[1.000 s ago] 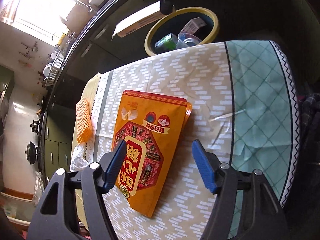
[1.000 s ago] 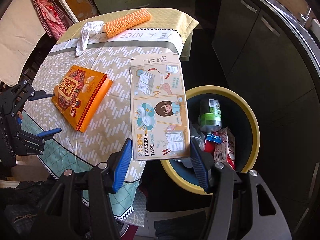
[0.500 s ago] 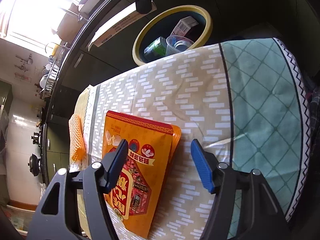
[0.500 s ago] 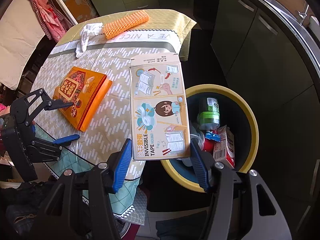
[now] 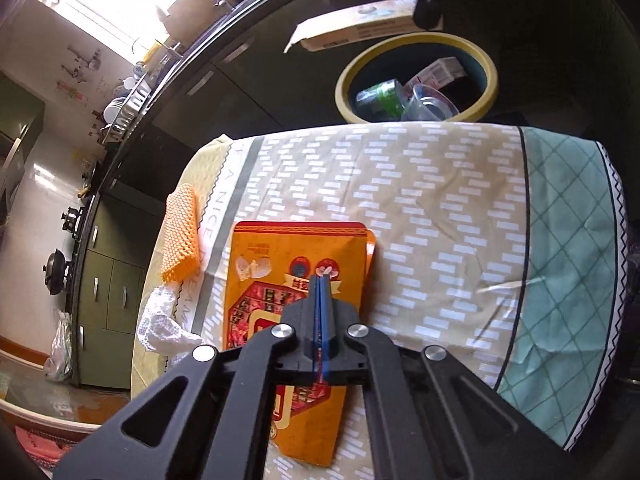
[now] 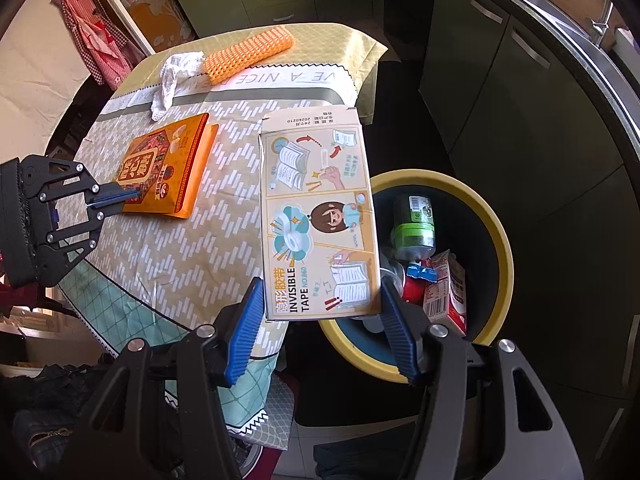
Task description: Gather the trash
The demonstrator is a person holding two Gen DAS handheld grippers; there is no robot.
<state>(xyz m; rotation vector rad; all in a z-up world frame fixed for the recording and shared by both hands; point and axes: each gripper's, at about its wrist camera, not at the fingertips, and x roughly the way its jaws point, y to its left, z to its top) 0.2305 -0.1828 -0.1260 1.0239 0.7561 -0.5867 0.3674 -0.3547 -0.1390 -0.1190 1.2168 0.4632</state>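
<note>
Closed since the earlier frame, the left claw (image 5: 321,280) is now seen with its blue pads pressed together over the orange snack pouch (image 6: 168,168), where half a second ago they were spread wide above it. Whether the pouch's film is actually pinched between the pads cannot be told — the pouch lies flat on the table (image 6: 208,248), and the claw tips are over its printed face. Farther along the cloth, an orange mesh sleeve (image 6: 248,54) and a crumpled white wrapper (image 6: 172,76) are left at the far edge, untouched. To the right, the flat tape box (image 6: 320,220) is pinched by its near end in the right claw (image 6: 322,318), held out level so that it partly overhangs the yellow-rimmed bin (image 6: 502,240). The bin is placed just beside the table's edge, presumably so that trash can be dropped straight in; a green bottle (image 6: 412,224) and a red-and-white carton (image 6: 446,290) are already inside. The box is judged ready for release.
</note>
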